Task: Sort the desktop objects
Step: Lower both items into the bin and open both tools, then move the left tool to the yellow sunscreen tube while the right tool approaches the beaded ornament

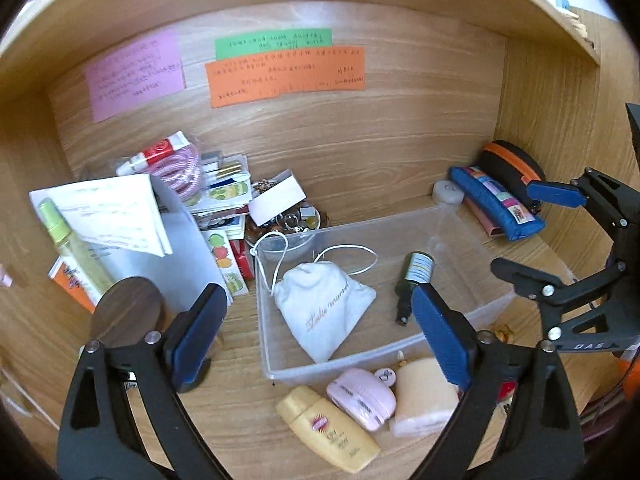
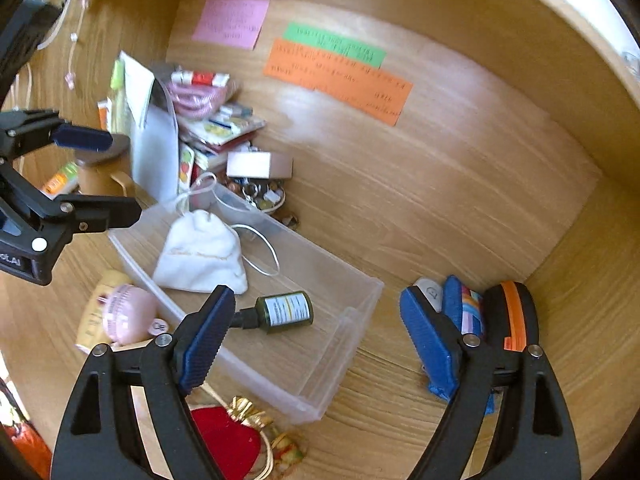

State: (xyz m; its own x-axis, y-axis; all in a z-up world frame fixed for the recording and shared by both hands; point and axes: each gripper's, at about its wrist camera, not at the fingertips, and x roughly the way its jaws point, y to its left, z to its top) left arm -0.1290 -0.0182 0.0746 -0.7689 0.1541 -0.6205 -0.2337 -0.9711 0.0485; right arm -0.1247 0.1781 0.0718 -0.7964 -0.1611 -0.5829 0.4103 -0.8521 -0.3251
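A clear plastic bin (image 1: 472, 220) (image 2: 352, 320) sits on the wooden desk. In it lie a white drawstring pouch (image 1: 324, 308) (image 2: 200, 256) and a dark green bottle (image 1: 416, 276) (image 2: 284, 312). My left gripper (image 1: 320, 336) is open and empty above the bin's near edge. My right gripper (image 2: 316, 340) is open and empty over the bin's right end; it also shows in the left wrist view (image 1: 532, 232). A yellow tube (image 1: 328, 428), a pink case (image 1: 360, 396) and a beige sponge (image 1: 420, 396) lie in front of the bin.
A blue pencil case (image 1: 496, 200) (image 2: 464, 308) and a black-orange pouch (image 1: 512, 168) (image 2: 516, 312) lie in the right corner. A pile of papers, stickers and a pink coil (image 1: 184, 172) stands at left. A red pouch (image 2: 228, 440) lies near the front. Coloured notes (image 1: 284, 76) hang on the back wall.
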